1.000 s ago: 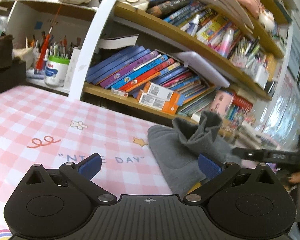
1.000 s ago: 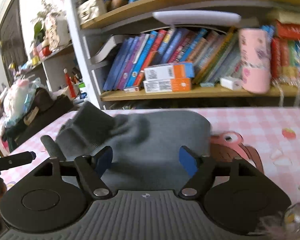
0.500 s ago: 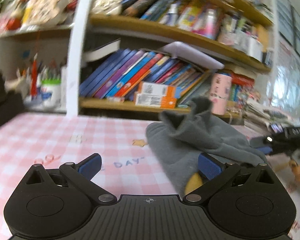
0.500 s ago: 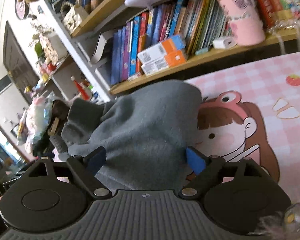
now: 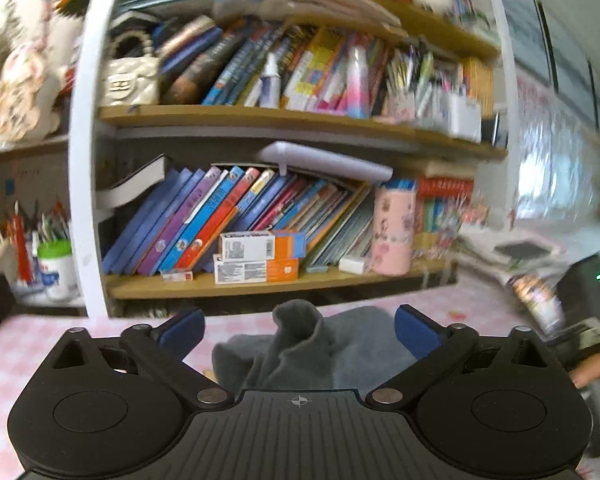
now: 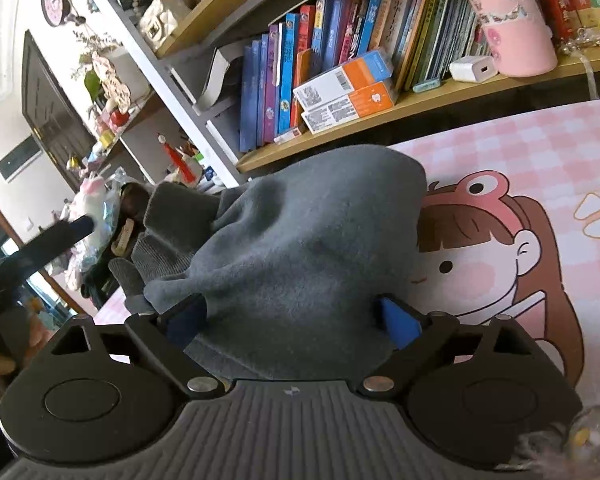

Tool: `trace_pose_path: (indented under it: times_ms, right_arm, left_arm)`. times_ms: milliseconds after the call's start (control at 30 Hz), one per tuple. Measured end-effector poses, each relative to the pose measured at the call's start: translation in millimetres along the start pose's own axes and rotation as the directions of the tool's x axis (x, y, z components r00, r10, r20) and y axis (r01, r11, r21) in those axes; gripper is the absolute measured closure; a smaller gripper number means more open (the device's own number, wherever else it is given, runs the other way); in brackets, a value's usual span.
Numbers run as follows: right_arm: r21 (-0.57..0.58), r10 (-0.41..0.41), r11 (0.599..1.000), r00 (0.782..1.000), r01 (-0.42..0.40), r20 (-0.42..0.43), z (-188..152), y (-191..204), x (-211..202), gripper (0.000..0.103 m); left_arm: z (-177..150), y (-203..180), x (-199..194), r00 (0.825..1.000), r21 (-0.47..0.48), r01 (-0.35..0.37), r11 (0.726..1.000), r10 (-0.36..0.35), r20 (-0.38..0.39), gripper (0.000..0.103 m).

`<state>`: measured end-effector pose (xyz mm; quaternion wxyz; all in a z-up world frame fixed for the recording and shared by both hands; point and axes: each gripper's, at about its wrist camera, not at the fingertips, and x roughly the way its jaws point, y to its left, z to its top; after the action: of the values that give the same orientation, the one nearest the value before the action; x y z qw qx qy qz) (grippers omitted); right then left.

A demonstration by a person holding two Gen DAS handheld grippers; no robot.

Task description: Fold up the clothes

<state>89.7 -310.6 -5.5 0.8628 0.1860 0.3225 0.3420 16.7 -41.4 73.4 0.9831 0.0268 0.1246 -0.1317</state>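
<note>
Nearest, the right gripper point(image 6: 294, 320) is seen spread wide over a gray garment point(image 6: 300, 248), its blue pads point(image 6: 398, 322) flanking the cloth at either side without pinching it. The garment is heaped in a loose mound on the pink checked tablecloth point(image 6: 540, 152), partly covering a printed cartoon girl point(image 6: 500, 256); a ribbed cuff point(image 6: 160, 256) is turned toward the left edge of that view. From the left wrist view, the left gripper point(image 5: 298, 326) is likewise held released, nothing between its fingers, with the same garment point(image 5: 300, 348) bunched just ahead of it and a peak of fabric raised in the middle. Whether either pad touches the cloth cannot be told. Beyond the table, a wooden bookshelf point(image 5: 260, 280) is packed with leaning books point(image 5: 204, 220), two orange-and-white boxes point(image 5: 260, 256) and a pink cylinder point(image 5: 394, 232).
</note>
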Motion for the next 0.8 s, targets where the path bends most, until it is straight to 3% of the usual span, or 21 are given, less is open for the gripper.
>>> trace_pose_path:
  times_ms: [133,200,233,267,333,367,433,467,533,600,700,800]
  right_arm:
    - [0.023,-0.01,1.0,1.0,0.01,0.0,-3.6,-2.8,-0.3,0.01]
    - [0.033,-0.014,0.999,1.0,0.014,-0.001,-5.7,-5.3,2.1,0.01]
    - [0.04,-0.016,0.999,1.0,0.016,-0.003,-6.4,-6.9,3.0,0.01]
    - [0.049,-0.016,0.999,1.0,0.016,-0.003,-6.7,-8.3,3.3,0.01]
    - [0.062,-0.015,0.998,1.0,0.015,-0.001,-7.3,-10.0,3.0,0.01]
    - [0.061,-0.016,0.998,1.0,0.016,0.001,-7.4,-9.7,2.6,0.01]
    - [0.061,-0.015,0.998,1.0,0.015,0.003,-7.6,-9.6,2.7,0.01]
    - [0.061,-0.014,0.998,1.0,0.014,0.006,-7.8,-9.3,2.8,0.01]
    - [0.064,-0.005,0.998,1.0,0.004,0.019,-8.0,-9.3,1.8,0.01]
    - [0.069,0.014,0.997,0.999,-0.017,0.037,-7.5,-9.7,0.1,0.01]
    - [0.089,0.027,0.996,0.998,-0.031,0.054,-7.0,-11.2,-1.2,0.01]
    - [0.113,0.037,0.993,0.998,-0.044,0.059,-6.2,-14.1,-1.1,0.01]
  left_arm:
    - [3.7,-9.1,28.6,0.997,0.049,-0.02,0.999,0.024,-0.073,0.013]
    - [1.2,-7.9,38.1,0.992,0.066,-0.031,0.997,0.039,-0.122,0.034]
    - [-0.1,-7.3,42.8,0.988,0.074,-0.036,0.997,0.046,-0.147,0.058]
    - [-1.4,-6.7,47.6,0.984,0.083,-0.04,0.996,0.054,-0.171,0.073]
    - [-3.2,-1.9,51.9,0.978,0.078,-0.045,0.996,0.059,-0.198,0.08]
    - [-3.9,1.8,52.3,0.977,0.068,-0.045,0.997,0.058,-0.205,0.089]
    - [-1.1,13.6,47.6,0.982,0.0,-0.025,1.0,0.025,-0.187,0.096]
    - [3.0,22.5,39.0,0.99,-0.072,0.004,0.997,-0.014,-0.138,0.097]
    - [10.6,40.3,21.9,0.996,-0.208,0.071,0.976,-0.079,-0.034,0.099]
    - [9.7,56.2,12.0,0.995,-0.322,0.101,0.941,-0.095,0.034,0.103]
    - [-14.8,87.0,18.5,0.999,-0.487,0.037,0.873,-0.051,-0.014,0.103]
    - [-50.8,104.4,35.2,0.991,-0.559,-0.066,0.826,-0.01,-0.132,0.103]
